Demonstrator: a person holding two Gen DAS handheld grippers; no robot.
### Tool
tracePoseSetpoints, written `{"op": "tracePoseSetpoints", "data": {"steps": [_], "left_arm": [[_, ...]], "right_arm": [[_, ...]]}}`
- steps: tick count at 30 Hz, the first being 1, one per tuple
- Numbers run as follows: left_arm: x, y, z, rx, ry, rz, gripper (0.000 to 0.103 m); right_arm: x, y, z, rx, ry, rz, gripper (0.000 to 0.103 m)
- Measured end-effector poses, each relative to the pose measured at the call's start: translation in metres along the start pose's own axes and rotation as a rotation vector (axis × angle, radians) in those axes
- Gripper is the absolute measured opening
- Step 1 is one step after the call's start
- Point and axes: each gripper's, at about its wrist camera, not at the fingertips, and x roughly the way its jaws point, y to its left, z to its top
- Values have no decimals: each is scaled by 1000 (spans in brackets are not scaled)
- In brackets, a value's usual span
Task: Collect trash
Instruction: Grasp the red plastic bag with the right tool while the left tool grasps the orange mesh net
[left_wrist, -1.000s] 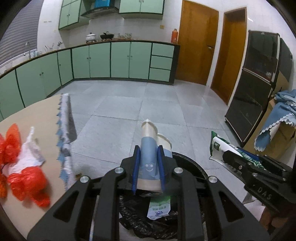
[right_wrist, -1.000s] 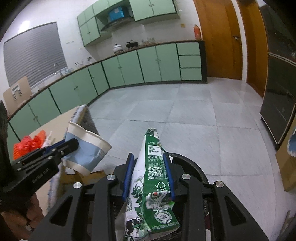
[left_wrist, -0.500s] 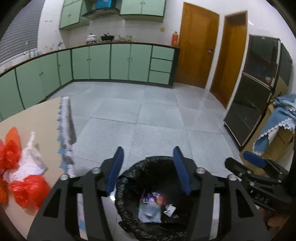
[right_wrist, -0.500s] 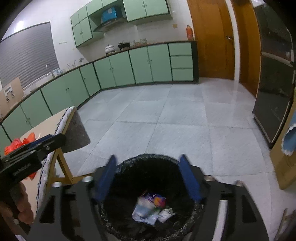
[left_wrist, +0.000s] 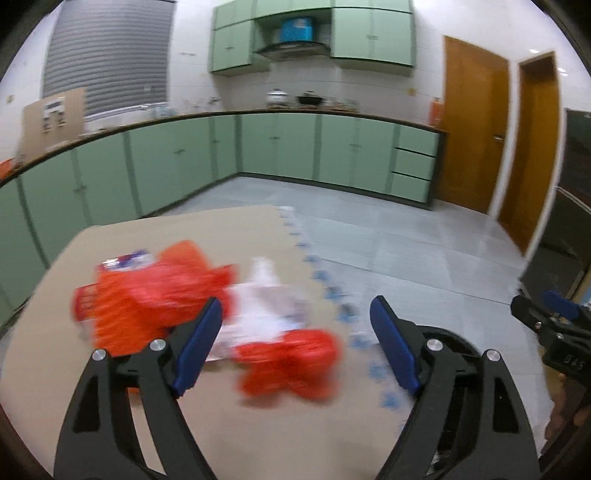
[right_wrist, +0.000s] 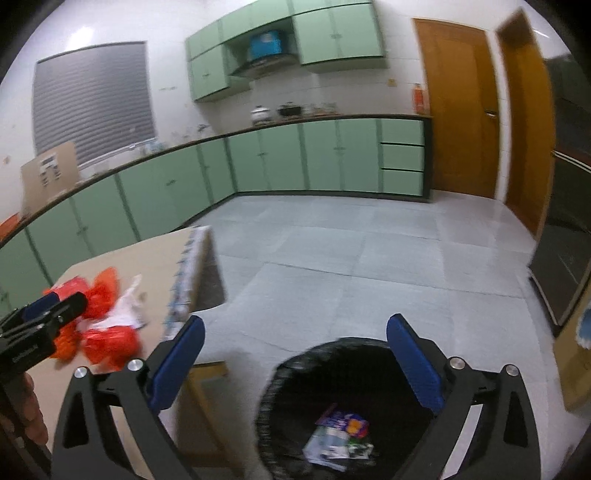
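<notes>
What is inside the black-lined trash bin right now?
In the trash bin, a few crumpled wrappers lie on the black liner: one pale, one purple and orange. Anything beneath them, and the near part of the bottom, is hidden.

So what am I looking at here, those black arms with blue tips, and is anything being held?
These are two hand-held tongs, one in each of a person's hands, each with a wide-angle camera looking out along its blue tips. One picture is from the left tongs, the other from the right tongs; each view also catches the other tool at its edge. Both are empty, and their jaws are opening with nothing between them. The left view looks over a table with blurred red bags and a white bag. The right view looks down into a bin lined with black plastic, with a few wrappers at the bottom. Behind is a kitchen with green cabinets.
</notes>
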Motion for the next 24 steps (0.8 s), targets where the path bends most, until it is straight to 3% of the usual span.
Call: {"op": "tracePoseSetpoints", "data": {"steps": [10,15,24], "left_arm": [[-13,93,-15,-51,28,180,79],[-11,116,-26,-70,62,213,79],[3,130,-37,-94,110,213,80]], "right_arm": [[32,107,-14,-102,18,160,97],[49,136,-24,-133,56,189,97],[76,154,-35,-166,127,193,97]]}}
